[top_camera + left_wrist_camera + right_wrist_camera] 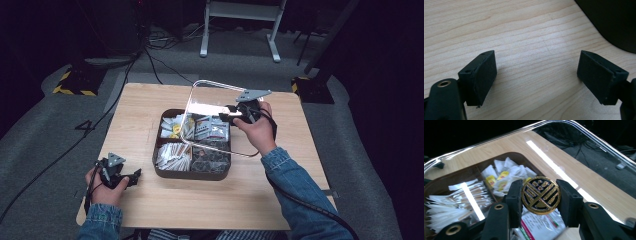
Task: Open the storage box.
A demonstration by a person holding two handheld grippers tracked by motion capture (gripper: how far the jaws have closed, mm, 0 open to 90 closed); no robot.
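Observation:
A dark brown tray box (192,174) with several compartments of tea bags and paper packets sits mid-table. Over it a clear lid (200,107) is tilted, its far edge raised. My right gripper (231,114) is shut on the lid's round black-and-gold knob (541,195), which sits squeezed between the two pads in the right gripper view (541,201). Through the lid (579,165) I see yellow-tagged tea bags (499,178) and white sachets. My left gripper (134,179) rests low at the table's front left, its jaws (536,75) open over bare wood, beside the box's dark corner (614,22).
The wooden table (240,195) has bare room in front of and on both sides of the box. Beyond its far edge lie grey floor, cables (150,55), a white stand frame (240,20) and a yellow-and-black striped base (75,82).

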